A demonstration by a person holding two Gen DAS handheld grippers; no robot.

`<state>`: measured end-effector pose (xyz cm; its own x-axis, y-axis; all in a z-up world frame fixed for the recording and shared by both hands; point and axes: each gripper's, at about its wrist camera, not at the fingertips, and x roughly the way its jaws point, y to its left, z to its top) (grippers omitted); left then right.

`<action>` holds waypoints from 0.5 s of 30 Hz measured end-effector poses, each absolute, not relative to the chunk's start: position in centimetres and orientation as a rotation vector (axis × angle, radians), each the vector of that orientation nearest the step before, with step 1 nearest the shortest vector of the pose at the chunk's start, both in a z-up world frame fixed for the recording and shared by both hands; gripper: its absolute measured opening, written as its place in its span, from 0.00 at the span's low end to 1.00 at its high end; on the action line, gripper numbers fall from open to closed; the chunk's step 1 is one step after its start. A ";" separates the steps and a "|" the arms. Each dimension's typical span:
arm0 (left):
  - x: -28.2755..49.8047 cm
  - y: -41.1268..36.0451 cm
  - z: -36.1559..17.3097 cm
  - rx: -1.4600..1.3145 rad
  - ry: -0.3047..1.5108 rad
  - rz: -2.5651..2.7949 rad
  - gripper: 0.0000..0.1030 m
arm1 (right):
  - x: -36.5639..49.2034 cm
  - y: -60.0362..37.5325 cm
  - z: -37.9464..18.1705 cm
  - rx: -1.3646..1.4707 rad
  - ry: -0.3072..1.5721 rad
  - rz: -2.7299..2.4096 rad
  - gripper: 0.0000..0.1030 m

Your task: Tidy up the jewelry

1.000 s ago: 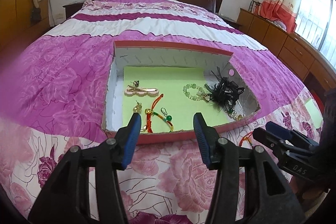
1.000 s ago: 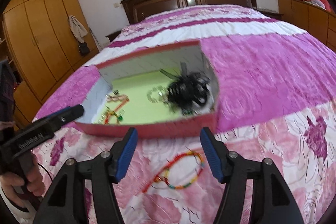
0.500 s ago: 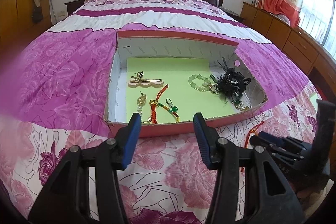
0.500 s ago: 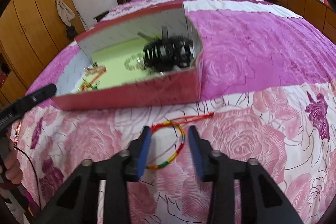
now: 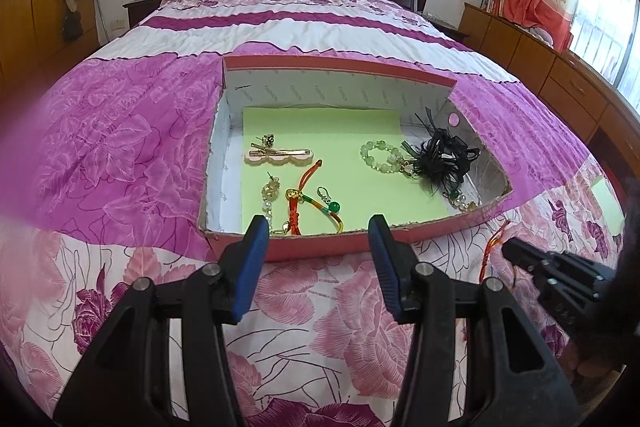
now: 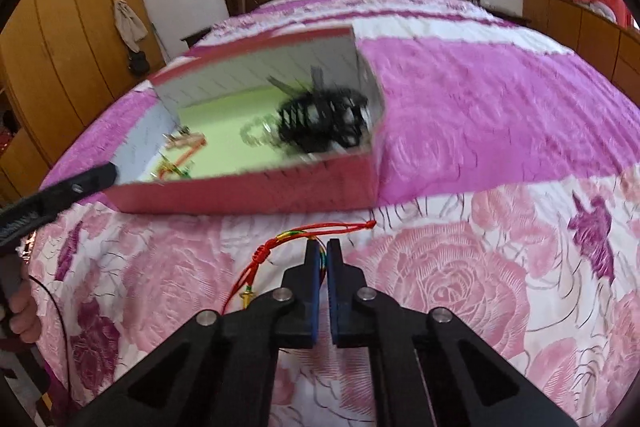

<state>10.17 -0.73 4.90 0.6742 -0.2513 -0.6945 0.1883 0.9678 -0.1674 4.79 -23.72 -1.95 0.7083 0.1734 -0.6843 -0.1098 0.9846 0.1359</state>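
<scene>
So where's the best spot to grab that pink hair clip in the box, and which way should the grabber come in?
Grab the pink hair clip across its narrow middle, coming down from above. It lies flat on the green paper, long side running left to right, so the fingers fit on its front and back edges. The open left gripper hovers at the box front, and nothing crowds the clip except a small earring behind it.

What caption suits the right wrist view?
Right gripper shut on a rainbow bracelet lying on the bedspread before the red box.

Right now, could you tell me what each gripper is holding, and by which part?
The right gripper is shut on the rainbow cord bracelet, pinching its multicoloured band. The left gripper holds nothing.
</scene>
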 end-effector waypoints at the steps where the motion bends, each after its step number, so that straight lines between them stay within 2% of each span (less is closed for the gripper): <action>1: 10.2 -0.7 4.9 -0.084 0.793 -0.248 0.42 | 4.7 -23.6 -1.5 0.085 0.753 0.165 0.04; 15: 10.3 -0.9 4.8 -0.079 0.796 -0.252 0.42 | 7.1 -21.1 3.5 0.064 0.603 0.216 0.04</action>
